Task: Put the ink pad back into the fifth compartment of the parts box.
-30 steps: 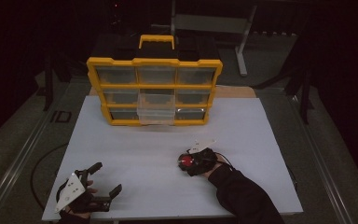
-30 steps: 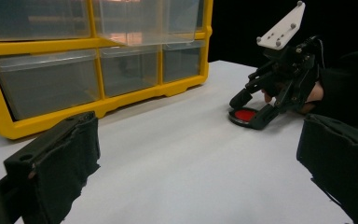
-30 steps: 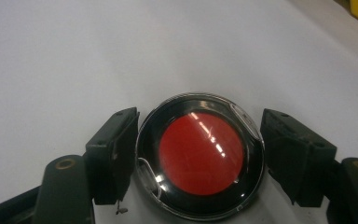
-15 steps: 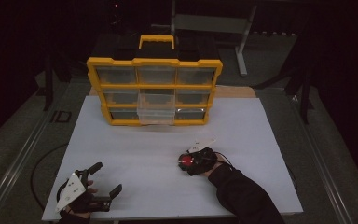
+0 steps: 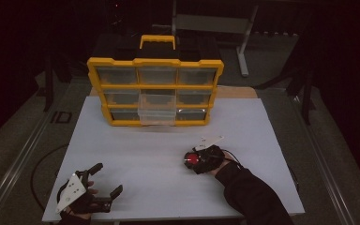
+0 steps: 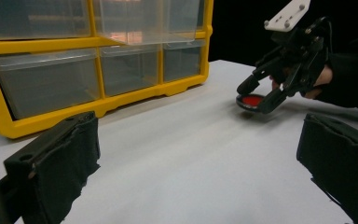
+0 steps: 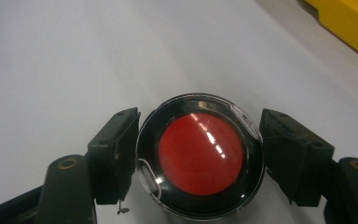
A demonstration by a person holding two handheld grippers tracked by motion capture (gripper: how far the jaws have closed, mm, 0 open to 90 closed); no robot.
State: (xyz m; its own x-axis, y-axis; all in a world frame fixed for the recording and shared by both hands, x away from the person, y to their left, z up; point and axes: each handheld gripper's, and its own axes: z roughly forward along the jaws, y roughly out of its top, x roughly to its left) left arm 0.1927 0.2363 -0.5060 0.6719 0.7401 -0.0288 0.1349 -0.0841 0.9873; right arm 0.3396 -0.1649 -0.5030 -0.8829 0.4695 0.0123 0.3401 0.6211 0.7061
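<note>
red under a clear glossy lid, the small round case (image 7: 200, 156) sits flat on the white table (image 5: 159, 154), right between the two pads of our right gripper (image 7: 198, 158). the left-hand pad looks to be touching its black rim; the right-hand one stands just beside it, with what seems a thin sliver of gap, so we cannot tell whether the claw actually has a hold or is merely bracketing the case. in the left gripper view the jaws sit low around it, the case level on the table.

we judge it light and stiff: a shallow plastic compact, hard all round. the polished rim and domed top glare, so it is probably slippery, and the lid may crack or pop if squeezed hard. the place to take it is across the widest part of the black rim, pads square and low, not on the shiny top.

our left gripper (image 5: 101, 180) rests far off to the case's other side, jaws spread wide with nothing between them. ahead of both stands the yellow drawer cabinet (image 5: 155, 89), one clear middle drawer (image 5: 157, 109) pulled partway out.
</note>
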